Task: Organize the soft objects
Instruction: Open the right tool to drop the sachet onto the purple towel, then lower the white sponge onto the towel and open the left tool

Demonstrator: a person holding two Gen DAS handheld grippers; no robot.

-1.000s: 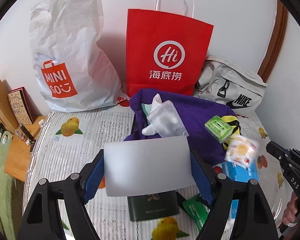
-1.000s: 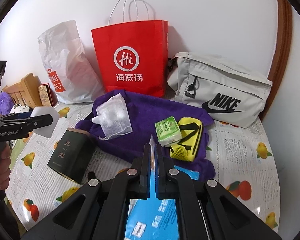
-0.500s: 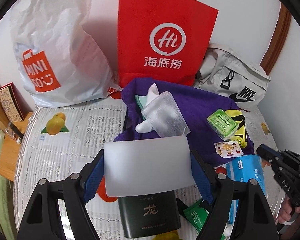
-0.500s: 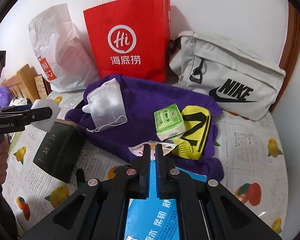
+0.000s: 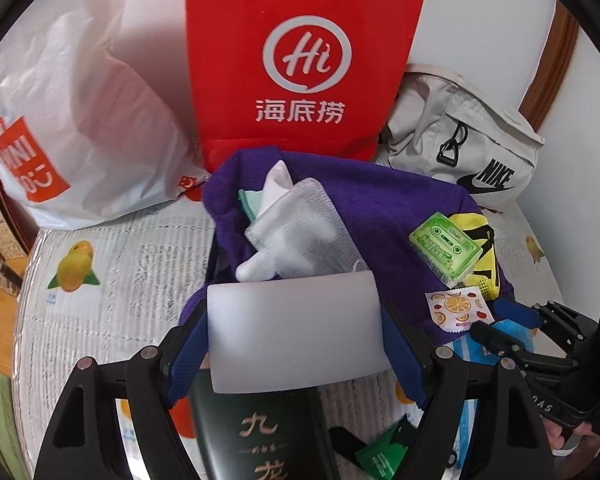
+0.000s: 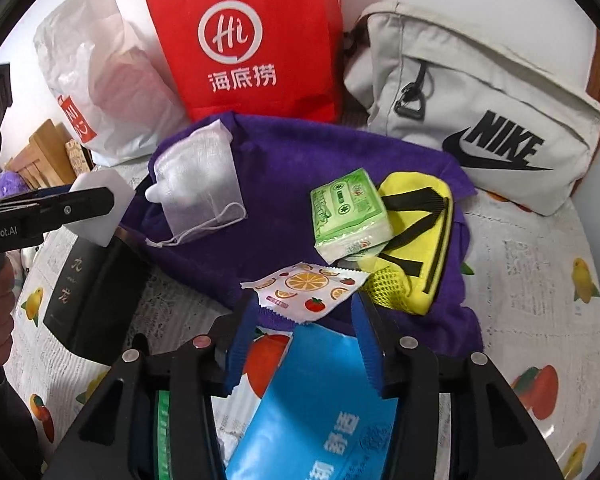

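Both grippers point down at a cluttered table with a fruit-print cloth [image 6: 532, 264]. In the left wrist view the left gripper [image 5: 294, 334] pinches a white foam block [image 5: 294, 332] between its blue pads — the block fills the gap from pad to pad and hangs above a dark green tea box [image 5: 260, 436], which sits at 6 o'clock in that view.

The right gripper [image 6: 304, 344] has just been opening; its jaws now stand apart with nothing pressed between them. An orange-print wipe sachet [image 6: 304, 286] lies flat on the purple towel [image 6: 300, 152] just beyond the fingertips, touching neither pad, and a blue tissue pack [image 6: 320, 400] lies on the cloth under the jaws.

On the towel, seen from the right wrist, a white mesh drawstring pouch [image 6: 198, 176] rests at 10 o'clock from the sachet, a green cassette-print tissue pack [image 6: 348, 216] at 1 o'clock, leaning on a yellow pouch with black straps [image 6: 416, 240] at 2 o'clock.

Against the wall stand a white MINISO plastic bag [image 6: 96, 76] at 10 o'clock, a red Haidilao paper bag [image 6: 252, 40] at 12 — its base touching the towel's far edge — and a grey Nike bag [image 6: 480, 92] at 2 o'clock.
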